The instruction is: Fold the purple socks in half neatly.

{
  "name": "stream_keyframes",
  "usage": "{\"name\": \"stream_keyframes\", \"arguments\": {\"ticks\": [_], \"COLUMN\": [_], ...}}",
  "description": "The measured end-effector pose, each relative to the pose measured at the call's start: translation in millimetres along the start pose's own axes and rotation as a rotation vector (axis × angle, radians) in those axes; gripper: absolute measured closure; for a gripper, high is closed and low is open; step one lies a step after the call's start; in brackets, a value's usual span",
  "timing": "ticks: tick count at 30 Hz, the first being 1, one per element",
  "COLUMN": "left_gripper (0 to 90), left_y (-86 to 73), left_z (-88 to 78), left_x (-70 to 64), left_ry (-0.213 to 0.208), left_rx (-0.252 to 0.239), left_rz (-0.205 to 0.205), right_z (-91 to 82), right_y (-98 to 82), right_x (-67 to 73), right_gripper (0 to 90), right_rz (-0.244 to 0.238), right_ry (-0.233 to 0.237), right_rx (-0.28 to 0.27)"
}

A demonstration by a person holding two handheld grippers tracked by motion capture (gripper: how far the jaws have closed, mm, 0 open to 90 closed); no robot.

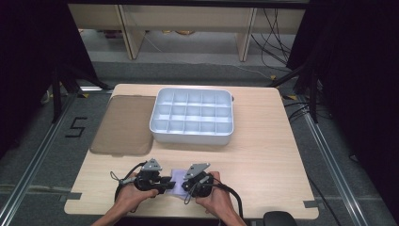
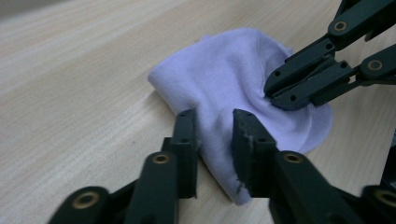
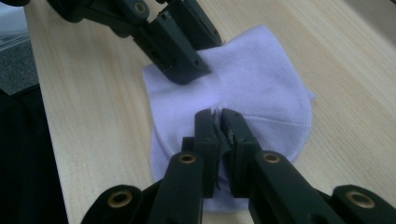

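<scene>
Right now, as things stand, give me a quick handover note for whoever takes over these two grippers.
Left gripper: open, jaws straddling the near edge of the white cloth.
Right gripper: shut on a pinch of the cloth.
The cloth lies bunched on the table at the near edge; the divided tray sits behind it with no cloth inside, a brown lid beside it.
Done: the right gripper's grip is made.
Left: probably close the left gripper, then handle the cloth.

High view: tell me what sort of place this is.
Probably a lab or recording workspace, not a home: a wooden table stands between dark curtains, with loose cables on the floor behind and a taped number beside it.
</scene>
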State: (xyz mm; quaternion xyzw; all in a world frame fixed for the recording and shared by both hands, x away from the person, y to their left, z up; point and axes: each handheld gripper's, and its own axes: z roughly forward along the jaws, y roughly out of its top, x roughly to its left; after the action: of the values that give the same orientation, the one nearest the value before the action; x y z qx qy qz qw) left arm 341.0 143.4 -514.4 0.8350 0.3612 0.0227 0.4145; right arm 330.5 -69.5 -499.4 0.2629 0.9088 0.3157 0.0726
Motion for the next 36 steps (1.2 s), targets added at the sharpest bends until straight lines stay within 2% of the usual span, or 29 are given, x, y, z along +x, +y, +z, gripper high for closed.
{"name": "stream_keyframes", "arguments": {"ticks": [1, 2, 3, 4, 5, 6, 8, 10, 11, 12, 14, 17, 19, 20, 22, 23, 24, 26, 27, 28, 29, 30, 32, 36], "left_gripper": [79.2, 80.9, 81.7, 82.6, 83.0, 83.1, 83.2, 83.3, 83.3, 83.4, 83.4, 83.4, 83.4, 83.4, 83.4, 83.4, 83.4, 83.4, 83.4, 83.4, 83.4, 83.4, 83.5, 83.5], "left_y": [0.0, 0.0, 0.2, 0.2, 0.8, 0.8, 1.2, 1.1, 1.2, 1.7, 1.9, 3.2, 3.8, 3.9, 3.8, 5.0, 5.2, 5.5, 5.3, 5.2, 5.2, 5.2, 5.6, 5.2], "left_z": [-1.4, -1.6, -2.1, -2.5, -3.3, -4.1, -5.5, -5.6, -5.3, -5.9, -6.3, -7.8, -8.6, -8.7, -8.4, -9.8, -9.7, -9.4, -9.4, -9.6, -9.8, -9.8, -9.9, -9.8], "left_x": [-0.6, -0.6, -1.1, -2.0, -2.4, -3.4, -3.9, -5.2, -5.6, -5.4, -5.7, -6.7, -6.7, -6.9, -8.0, -7.5, -8.0, -8.5, -10.0, -10.3, -10.6, -10.6, -10.3, -9.6], "left_ry": [0.02, 0.016, 0.014, 0.014, 0.013, 0.014, 0.019, 0.025, 0.021, 0.022, 0.022, 0.019, 0.024, 0.033, 0.022, 0.026, 0.035, 0.031, 0.034, 0.034, 0.036, 0.036, 0.037, 0.039], "left_rx": [-0.017, -0.022, -0.022, -0.026, -0.03, -0.024, -0.025, -0.025, -0.025, -0.026, -0.027, -0.034, -0.028, -0.017, -0.028, -0.021, -0.021, -0.025, -0.027, -0.024, -0.024, -0.024, -0.024, -0.027], "left_rz": [0.02, 0.033, 0.038, 0.036, 0.054, 0.05, 0.076, 0.071, 0.068, 0.089, 0.092, 0.086, 0.102, 0.1, 0.09, 0.123, 0.119, 0.124, 0.127, 0.129, 0.131, 0.131, 0.135, 0.135], "right_z": [-1.2, 1.0, -1.1, -1.5, -2.6, -3.0, -4.4, -0.6, 1.7, 3.3, 9.2, 10.6, 8.9, 8.0, 4.0, -0.8, -2.4, -4.1, -2.0, 1.7, 2.7, 2.7, 13.4, 10.5], "right_y": [0.1, 0.5, 0.7, 1.0, 1.2, 1.8, 4.2, 5.1, 5.6, 5.9, 5.3, 5.5, 5.5, 5.7, 7.1, 9.5, 10.9, 12.2, 14.6, 14.7, 15.9, 15.9, 15.6, 16.5], "right_x": [0.2, -1.7, -1.1, -1.2, -0.2, 2.0, 5.3, 11.0, 13.4, 14.9, 16.7, 15.7, 12.9, 10.8, 6.6, -2.6, -9.3, -14.4, -27.4, -31.2, -34.9, -34.9, -38.3, -38.4], "right_gripper": [85.0, 84.6, 84.4, 84.5, 84.7, 85.0, 85.1, 85.2, 85.3, 85.4, 85.8, 86.3, 86.3, 86.4, 86.6, 87.2, 87.3, 87.4, 87.8, 87.9, 87.9, 87.9, 87.9, 87.8], "right_rz": [0.0, -0.04, -0.029, -0.035, -0.036, -0.021, -0.052, -0.055, -0.066, -0.076, -0.087, -0.082, -0.075, -0.067, -0.055, -0.053, -0.034, -0.035, -0.013, -0.019, -0.011, -0.011, -0.01, 0.001], "right_ry": [0.013, 0.037, 0.039, 0.041, 0.037, 0.049, 0.072, 0.096, 0.104, 0.108, 0.114, 0.117, 0.129, 0.119, 0.103, 0.074, 0.047, 0.031, -0.006, -0.015, -0.009, -0.009, -0.014, -0.021], "right_rx": [-0.003, -0.043, -0.028, -0.04, -0.048, -0.059, -0.075, -0.095, -0.09, -0.074, -0.071, -0.061, -0.063, -0.079, -0.089, -0.119, -0.139, -0.129, -0.133, -0.153, -0.127, -0.127, -0.108, -0.086]}}
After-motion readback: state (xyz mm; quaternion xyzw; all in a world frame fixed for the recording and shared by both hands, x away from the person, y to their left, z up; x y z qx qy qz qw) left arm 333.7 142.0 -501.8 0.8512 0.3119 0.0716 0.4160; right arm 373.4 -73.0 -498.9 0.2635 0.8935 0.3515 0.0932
